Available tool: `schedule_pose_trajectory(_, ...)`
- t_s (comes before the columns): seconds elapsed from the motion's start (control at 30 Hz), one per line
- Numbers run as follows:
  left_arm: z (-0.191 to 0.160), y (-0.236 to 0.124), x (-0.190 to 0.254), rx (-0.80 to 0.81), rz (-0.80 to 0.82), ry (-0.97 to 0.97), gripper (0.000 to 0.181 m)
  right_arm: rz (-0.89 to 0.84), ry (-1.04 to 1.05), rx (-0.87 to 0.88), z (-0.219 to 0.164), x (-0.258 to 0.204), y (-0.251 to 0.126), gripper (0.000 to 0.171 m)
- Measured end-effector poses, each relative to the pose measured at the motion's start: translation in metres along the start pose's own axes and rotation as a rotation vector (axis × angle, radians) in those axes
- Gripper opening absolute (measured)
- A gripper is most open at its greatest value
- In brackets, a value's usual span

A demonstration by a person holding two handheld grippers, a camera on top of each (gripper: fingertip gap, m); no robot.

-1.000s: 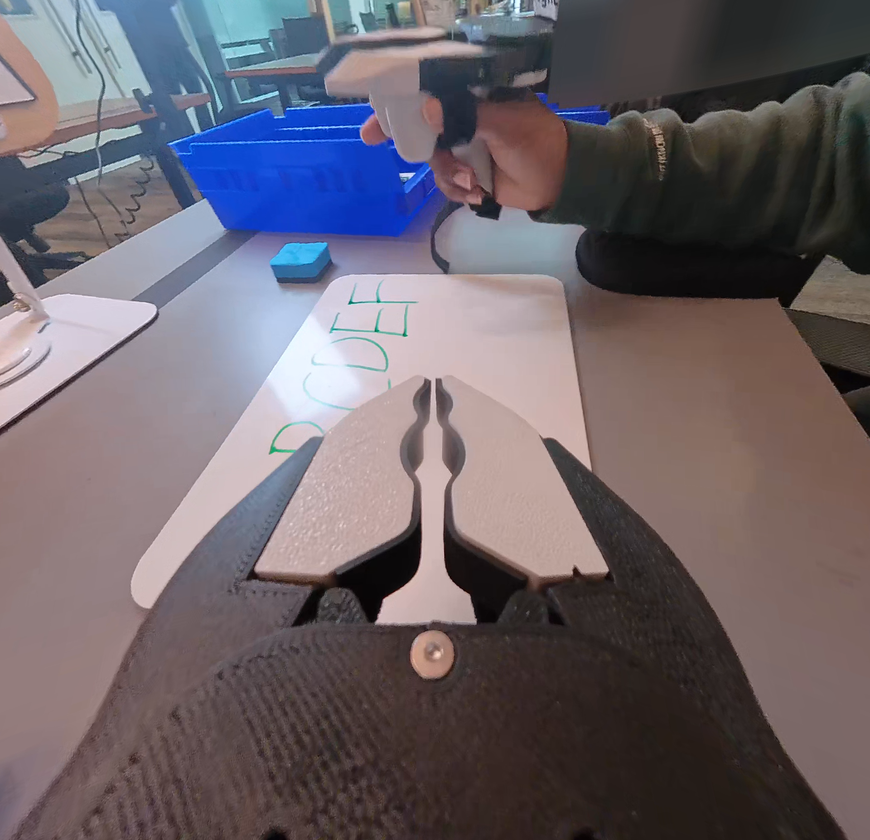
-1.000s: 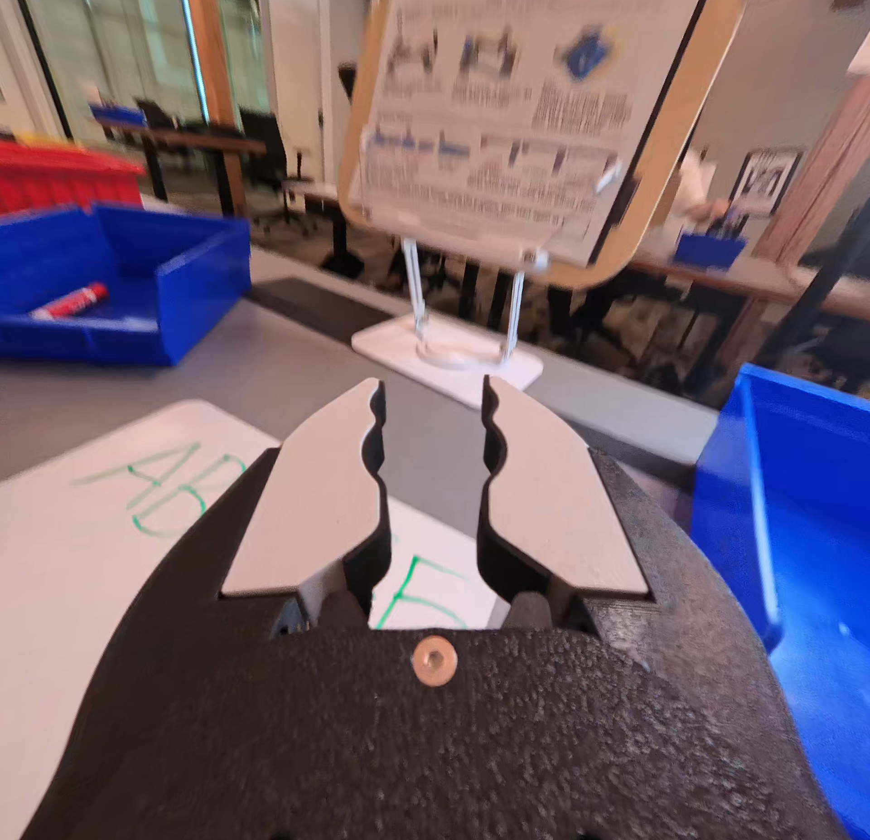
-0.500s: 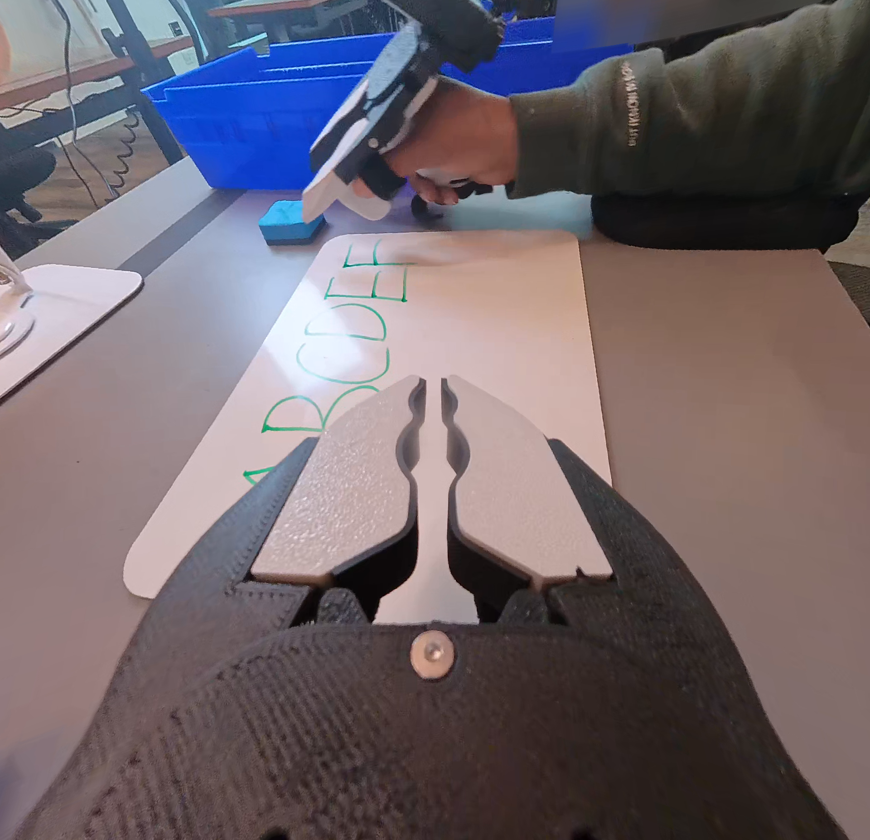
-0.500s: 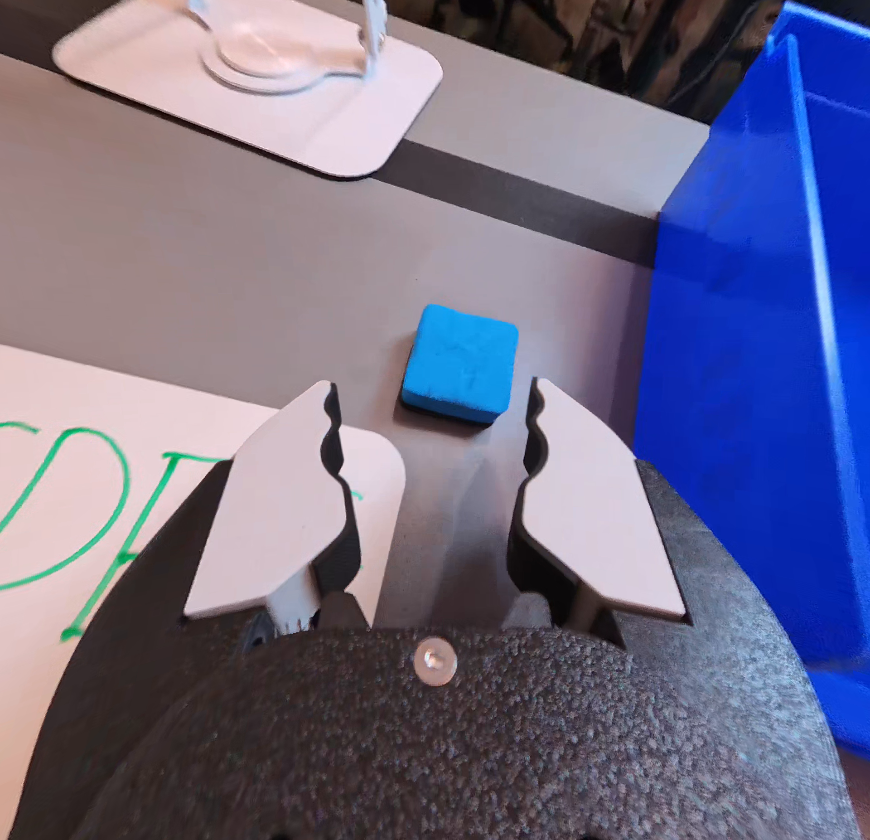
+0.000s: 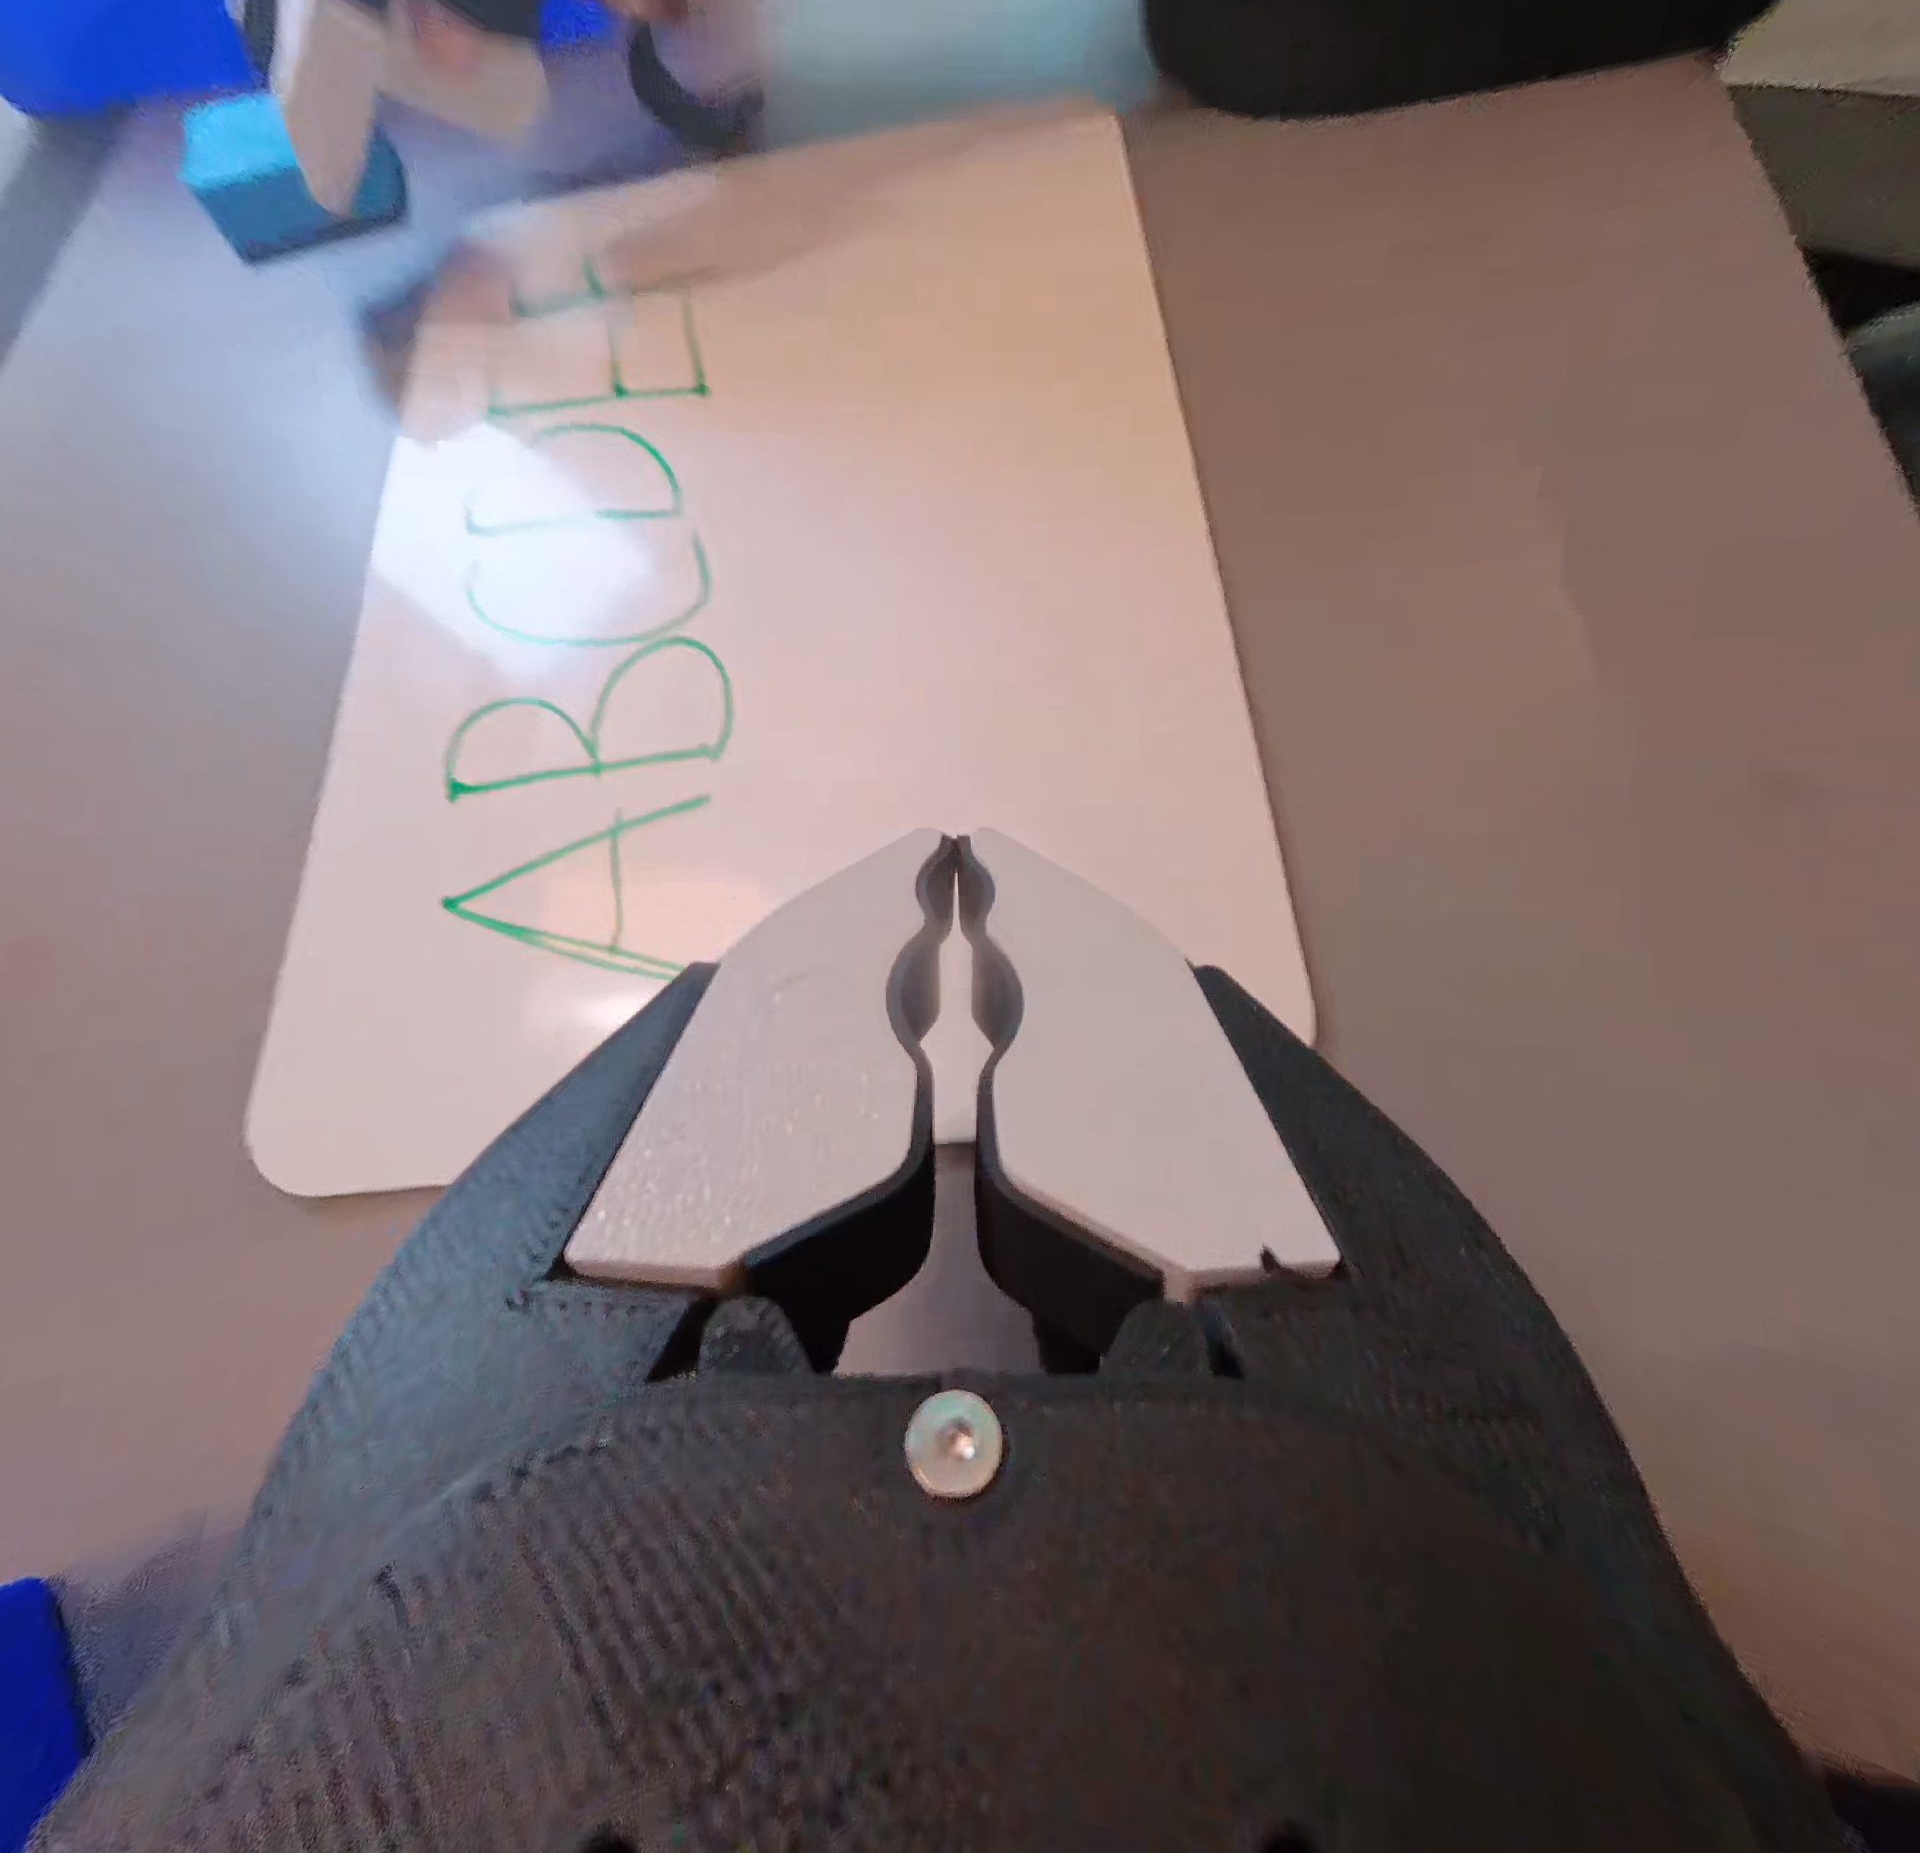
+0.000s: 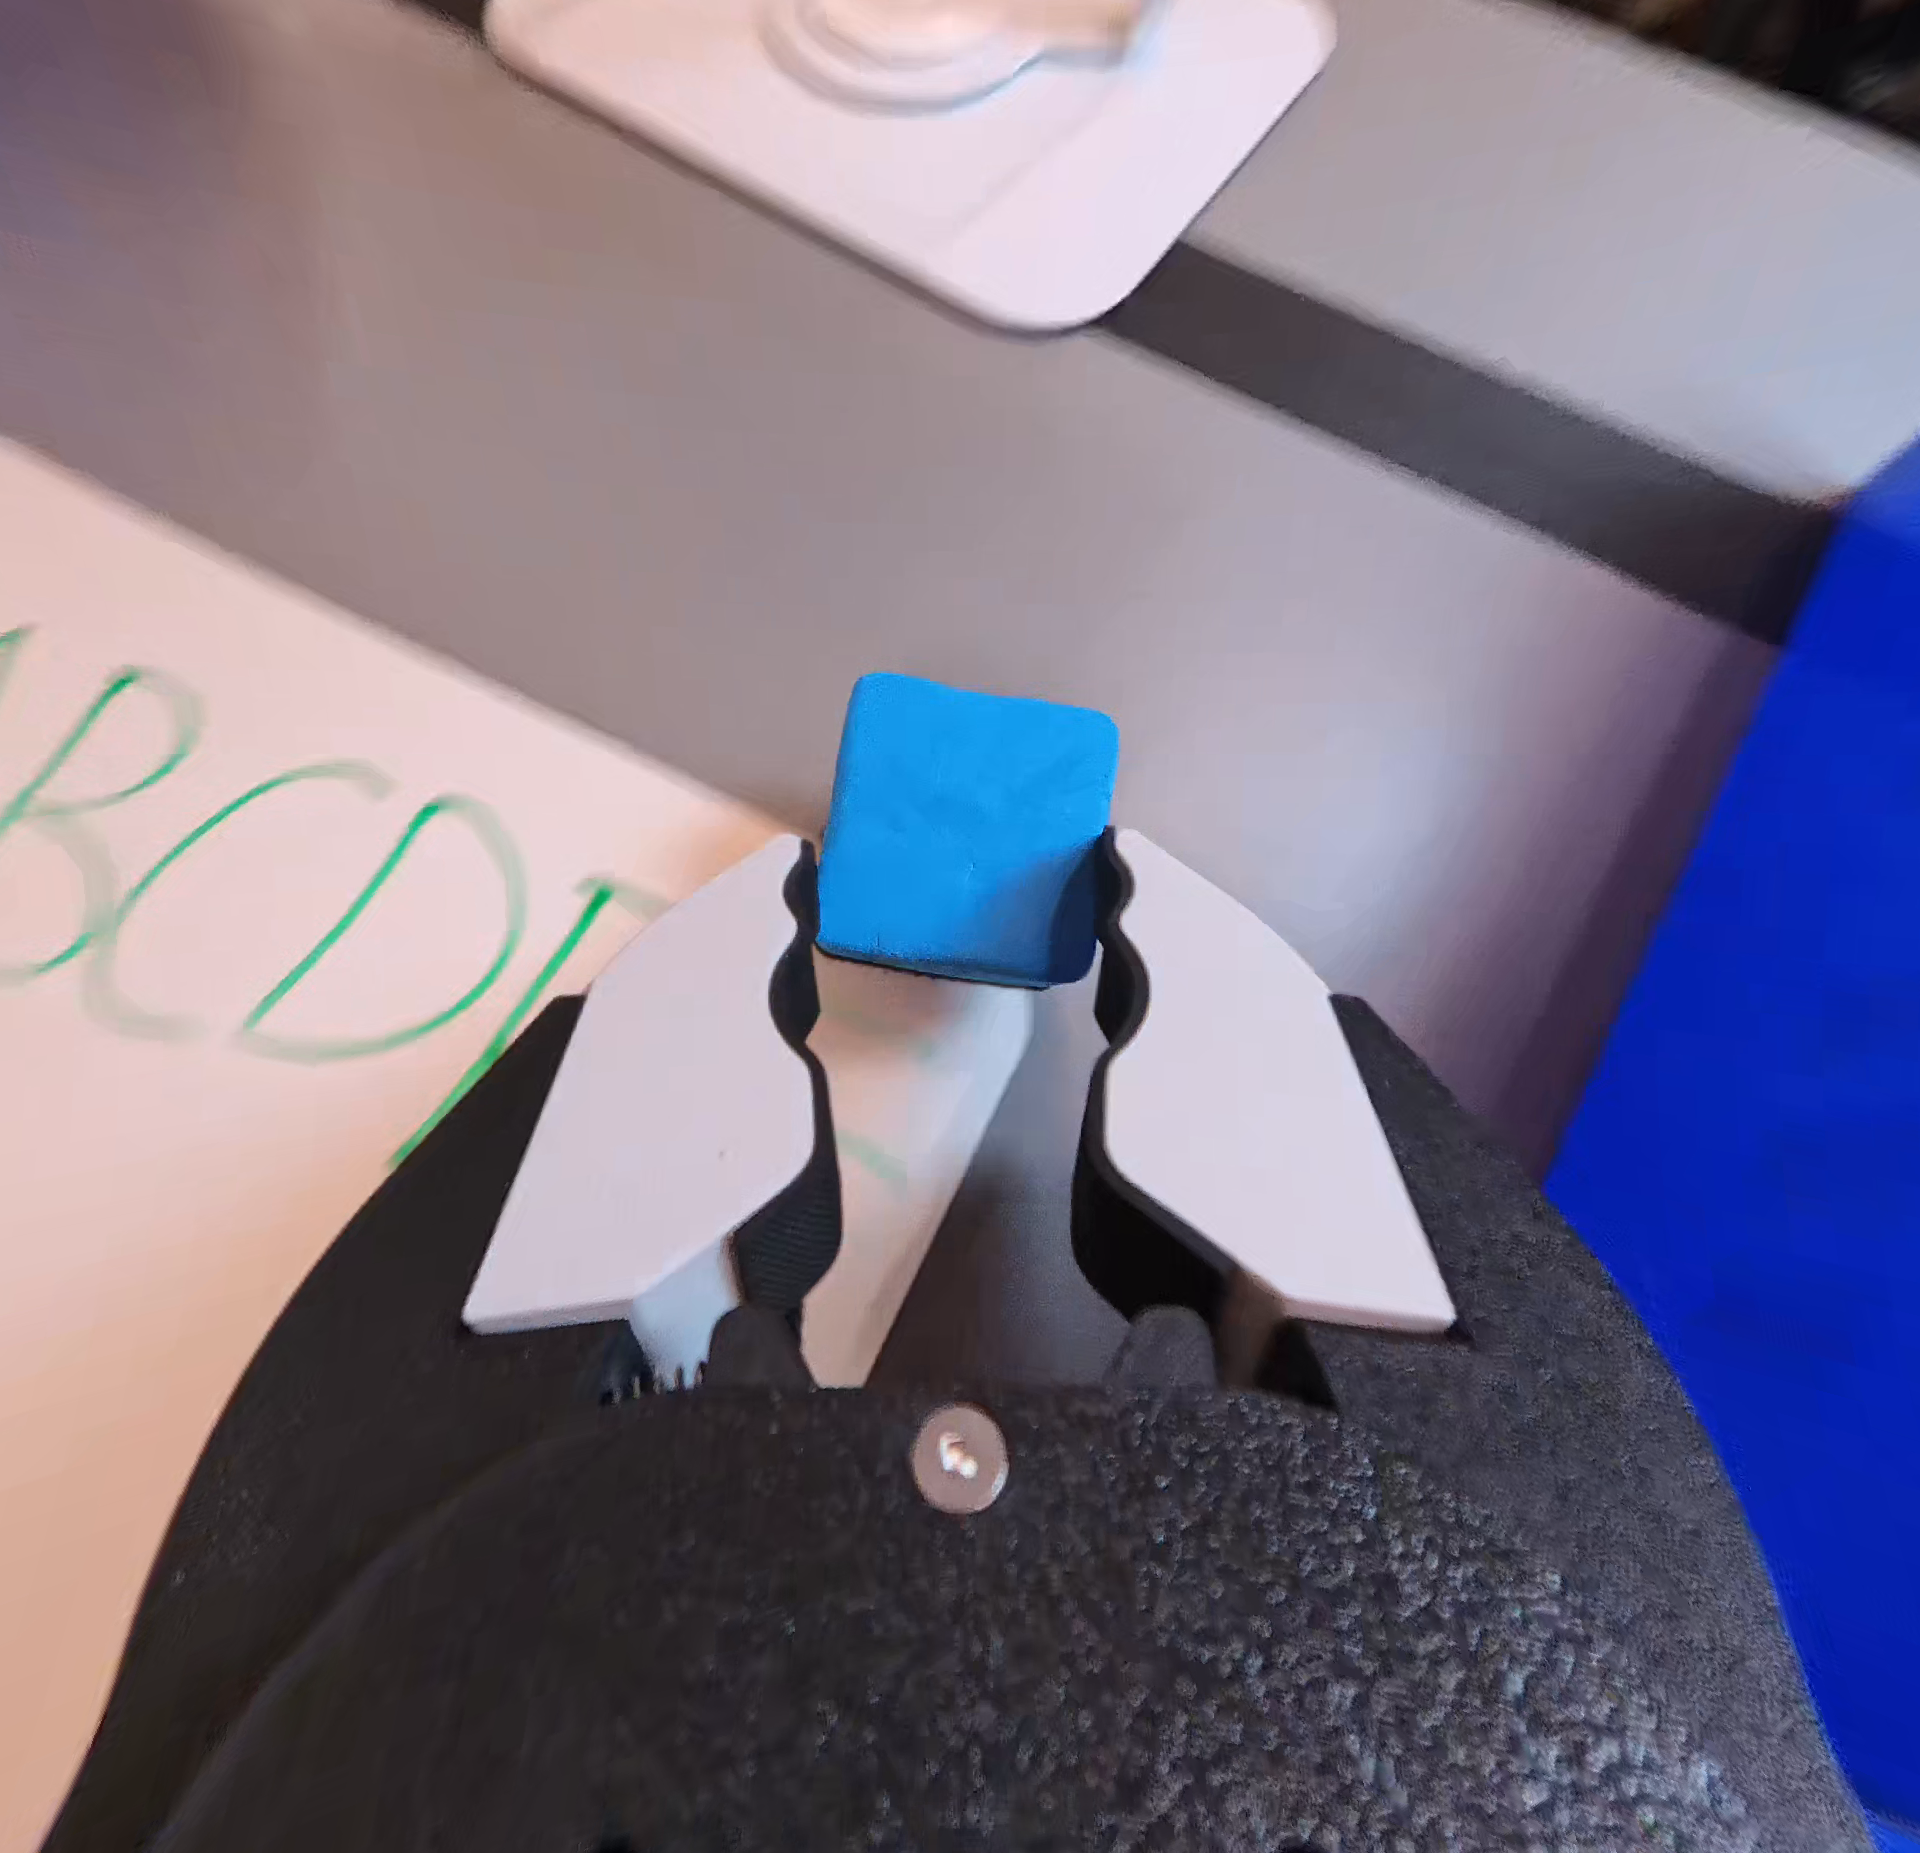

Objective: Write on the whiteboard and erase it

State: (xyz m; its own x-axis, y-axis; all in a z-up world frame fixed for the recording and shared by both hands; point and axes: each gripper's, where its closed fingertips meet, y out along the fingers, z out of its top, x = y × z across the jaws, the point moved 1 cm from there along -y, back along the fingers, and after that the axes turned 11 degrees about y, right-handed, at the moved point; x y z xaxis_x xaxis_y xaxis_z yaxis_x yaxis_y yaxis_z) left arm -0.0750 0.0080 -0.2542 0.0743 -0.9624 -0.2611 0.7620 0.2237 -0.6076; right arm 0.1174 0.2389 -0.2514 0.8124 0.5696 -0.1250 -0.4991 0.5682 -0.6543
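Observation:
A white whiteboard (image 5: 935, 556) lies flat on the grey table, with green letters (image 5: 623, 608) along its left side. My left gripper (image 5: 958, 842) is shut and empty, and hovers over the board's near edge. My right gripper (image 6: 958, 858) is shut on a small blue eraser (image 6: 966, 827), with one fingertip against each side, just past the board's corner (image 6: 208, 1180). In the left wrist view the eraser (image 5: 260, 193) and the right gripper (image 5: 343, 110) show blurred at the far left end of the board.
A white stand base (image 6: 1039, 141) sits on the table beyond the eraser. A blue bin (image 6: 1766, 1076) stands close on the right, and also shows in the left wrist view (image 5: 104, 16). A dark strip (image 6: 1455, 432) crosses the table. A black chair (image 5: 1455, 16) stands beyond the table.
My right gripper swung down from the raised stand to the eraser and closed its fingers on it. My left gripper tipped down over the board and closed fully.

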Motion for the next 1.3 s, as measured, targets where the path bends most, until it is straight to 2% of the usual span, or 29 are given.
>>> schedule_pose_trajectory(0.1,-0.006,-0.002,0.008,-0.026,-0.038,0.011,0.0,0.126,-0.041,-0.114,-0.025,-0.027,-0.019,0.052)
schedule_pose_trajectory(0.23,-0.011,0.006,0.021,-0.099,-0.091,0.072,0.0,0.106,-0.165,-0.173,-0.057,-0.04,-0.031,0.052)
schedule_pose_trajectory(0.37,-0.02,0.011,0.027,-0.211,-0.085,0.152,0.0,0.133,-0.194,-0.202,-0.067,-0.049,-0.041,0.052)
schedule_pose_trajectory(0.5,-0.02,0.011,0.03,-0.242,-0.082,0.177,0.0,0.117,-0.242,-0.219,-0.062,-0.051,-0.044,0.064)
schedule_pose_trajectory(0.53,-0.02,0.011,0.03,-0.249,-0.081,0.19,0.0,0.123,-0.244,-0.229,-0.061,-0.052,-0.043,0.063)
schedule_pose_trajectory(0.6,-0.02,0.011,0.03,-0.252,-0.082,0.191,0.0,0.115,-0.251,-0.239,-0.061,-0.053,-0.037,0.048)
schedule_pose_trajectory(0.63,-0.02,0.011,0.031,-0.248,-0.089,0.181,0.0,0.106,-0.257,-0.227,-0.059,-0.053,-0.034,0.047)
schedule_pose_trajectory(0.8,-0.019,0.011,0.033,-0.229,-0.106,0.149,0.0,0.112,-0.28,-0.23,-0.063,-0.057,-0.038,0.049)
schedule_pose_trajectory(0.93,-0.018,0.011,0.034,-0.228,-0.111,0.149,0.0,0.108,-0.253,-0.232,-0.063,-0.051,-0.039,0.06)
schedule_pose_trajectory(1.3,-0.018,0.011,0.035,-0.221,-0.123,0.136,0.0,0.15,-0.23,-0.205,-0.061,-0.054,-0.043,0.061)
